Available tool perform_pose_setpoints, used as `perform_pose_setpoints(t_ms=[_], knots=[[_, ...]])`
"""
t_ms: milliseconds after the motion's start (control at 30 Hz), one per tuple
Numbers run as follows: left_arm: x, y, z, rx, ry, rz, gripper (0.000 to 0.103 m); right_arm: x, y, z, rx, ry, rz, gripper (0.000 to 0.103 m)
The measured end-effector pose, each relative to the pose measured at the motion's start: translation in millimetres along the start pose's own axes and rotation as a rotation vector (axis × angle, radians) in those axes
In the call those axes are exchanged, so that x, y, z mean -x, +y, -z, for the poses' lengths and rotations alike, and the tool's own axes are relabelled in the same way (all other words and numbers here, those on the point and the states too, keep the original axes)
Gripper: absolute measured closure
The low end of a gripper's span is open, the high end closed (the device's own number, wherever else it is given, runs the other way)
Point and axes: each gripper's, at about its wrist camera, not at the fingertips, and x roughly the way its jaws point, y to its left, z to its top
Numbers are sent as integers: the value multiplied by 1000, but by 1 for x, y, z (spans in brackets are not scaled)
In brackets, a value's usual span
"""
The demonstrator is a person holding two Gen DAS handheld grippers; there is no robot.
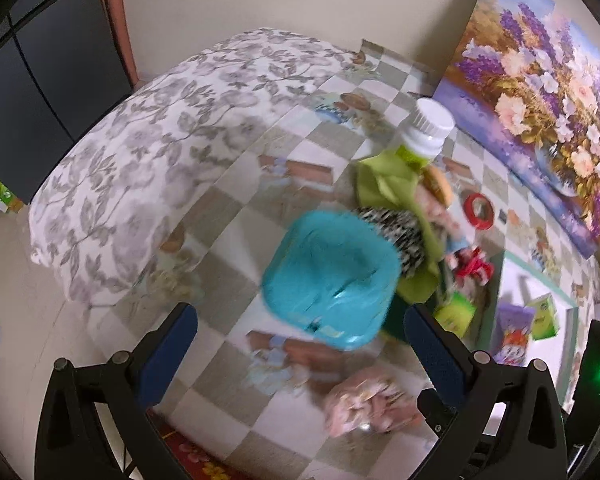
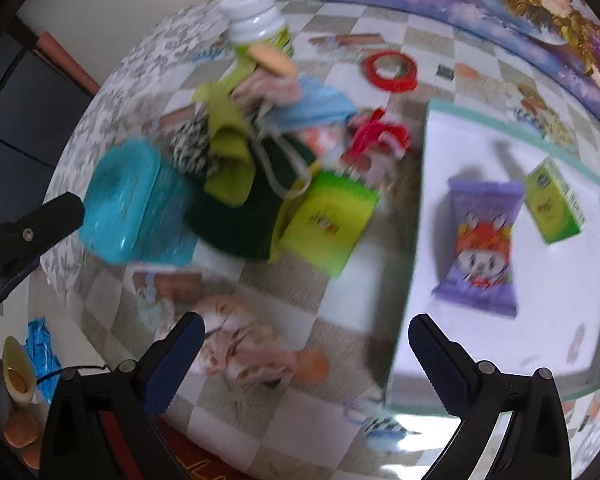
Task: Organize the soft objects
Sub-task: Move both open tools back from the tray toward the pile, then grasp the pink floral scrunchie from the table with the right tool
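While both tools gape empty, left tool (image 1: 300, 354) over teal box (image 1: 328, 280), right tool (image 2: 306, 354) alone showing whole tray (image 2: 512, 128)

Soft, even indoor light fills both views. Motion blur smears the teal box (image 1: 329, 280) and the pile of cloths (image 2: 236, 160). The white tray (image 2: 500, 128) looks washed out, its packets casting faint shadows. Fisheye bending darkens every corner.

One teal box (image 2: 134, 204), one red tape ring (image 2: 392, 70), one white-capped bottle (image 2: 258, 14)
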Motion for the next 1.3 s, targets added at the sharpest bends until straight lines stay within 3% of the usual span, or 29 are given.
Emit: perform_pose_setpoints(t_ms=[300,500,767,1033,1167,1300], knots=[[-31,36,26,47,100,-70,0,-30,30,17,63,68,5,0],[-36,47,25,106,110,-81,0,-51,43,22,106,103,53,0],[-48,56,26,159,144,-81,0,-61,59,22,132,60,75,1],[-48,56,26,164,142,-75,0,-57,72,18,196,15,59,26],[-48,56,26,166,142,-77,0,-54,78,18,221,4,53,50],[-46,55,27,163,139,-75,0,-42,62,16,207,15,33,58]])
